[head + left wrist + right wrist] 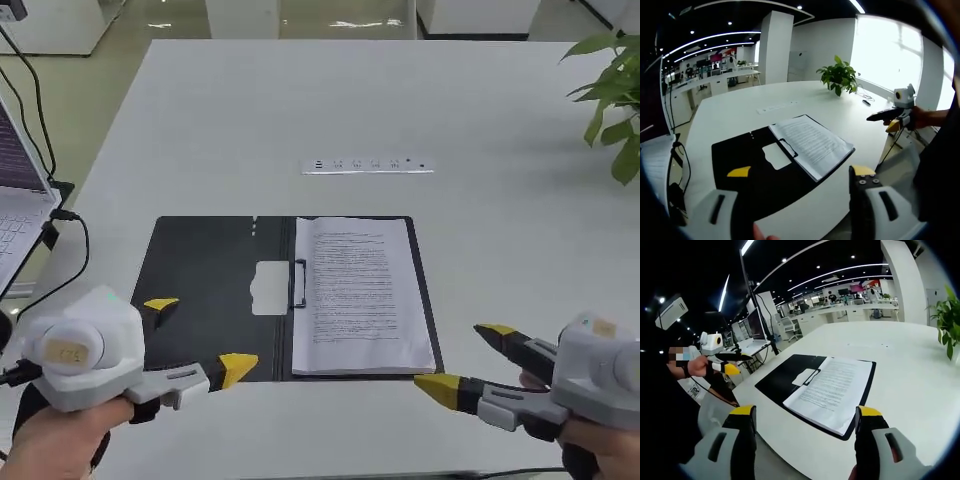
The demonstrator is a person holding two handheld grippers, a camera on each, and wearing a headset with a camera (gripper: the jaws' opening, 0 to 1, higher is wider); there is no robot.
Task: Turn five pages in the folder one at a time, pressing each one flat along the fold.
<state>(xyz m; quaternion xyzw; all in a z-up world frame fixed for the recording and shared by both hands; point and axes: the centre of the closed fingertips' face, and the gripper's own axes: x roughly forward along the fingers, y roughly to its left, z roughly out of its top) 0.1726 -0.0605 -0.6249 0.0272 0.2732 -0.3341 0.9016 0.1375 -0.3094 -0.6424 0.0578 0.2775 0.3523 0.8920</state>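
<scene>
Could pinch several sheets of the paper stack (365, 295) at once by biting too deep at its near right corner; could crease or tear the top page by pulling it hard against the clip (298, 283) at the fold; could drag the folder (200, 290) across the table (300, 110) with nothing pinning the black cover. Finds the folder open flat mid-table, bare black cover on the left, printed stack on the right. Holds the right gripper (466, 359) low at the near right, just off the stack's near right corner, jaws spread wide and empty, yellow tips aimed left toward the paper. Holds the left gripper (199, 335) at the near left, over the cover's near edge, jaws likewise apart, grasping nothing; cannot tell whether touching the cover.
</scene>
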